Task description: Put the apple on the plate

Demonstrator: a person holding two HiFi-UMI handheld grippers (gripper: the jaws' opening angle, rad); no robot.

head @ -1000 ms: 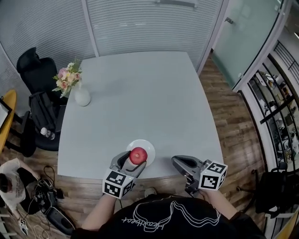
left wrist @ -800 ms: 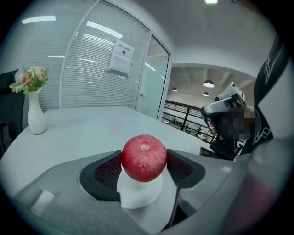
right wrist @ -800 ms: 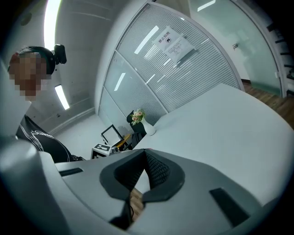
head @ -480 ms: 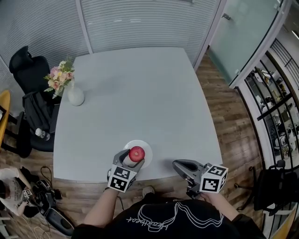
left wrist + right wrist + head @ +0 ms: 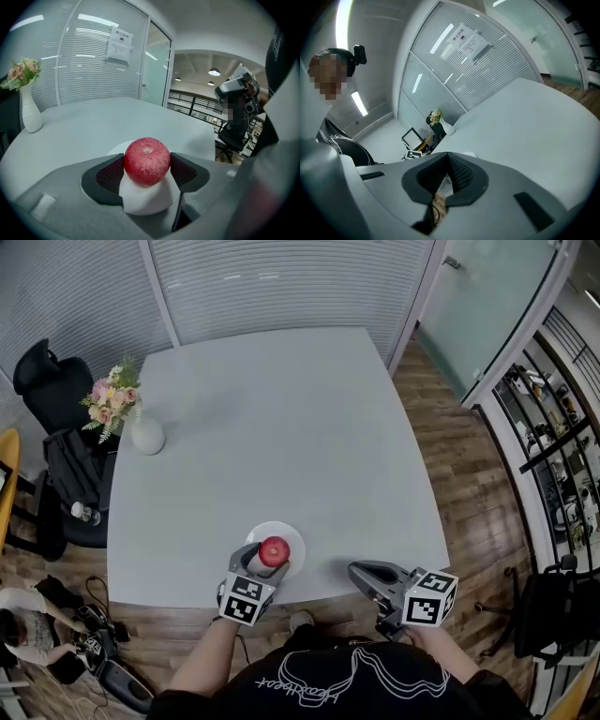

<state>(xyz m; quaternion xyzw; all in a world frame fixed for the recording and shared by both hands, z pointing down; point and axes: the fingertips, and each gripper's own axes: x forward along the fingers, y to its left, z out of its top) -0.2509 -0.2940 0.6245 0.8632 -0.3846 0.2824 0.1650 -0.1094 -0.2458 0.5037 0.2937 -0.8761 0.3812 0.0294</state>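
Observation:
A red apple [image 5: 274, 551] sits between the jaws of my left gripper [image 5: 269, 561], directly over the small white plate [image 5: 293, 538] near the table's front edge. In the left gripper view both dark pads touch the sides of the apple [image 5: 146, 161], and the plate [image 5: 149, 199] shows white just beneath it; I cannot tell whether the apple rests on it. My left gripper [image 5: 146, 165] is shut on the apple. To the right, at the table's front edge, my right gripper [image 5: 356, 570] is shut with nothing in it, its pads [image 5: 459, 172] meeting at the tips.
The grey table [image 5: 281, 427] carries a white vase of flowers [image 5: 142, 432] at its far left. A black office chair [image 5: 52, 390] stands left of the table. Bags and cables lie on the wooden floor [image 5: 469, 484] at lower left. Glass walls run behind.
The head view has shifted a little. Both grippers stay where they were, and the apple remains between the left jaws over the plate.

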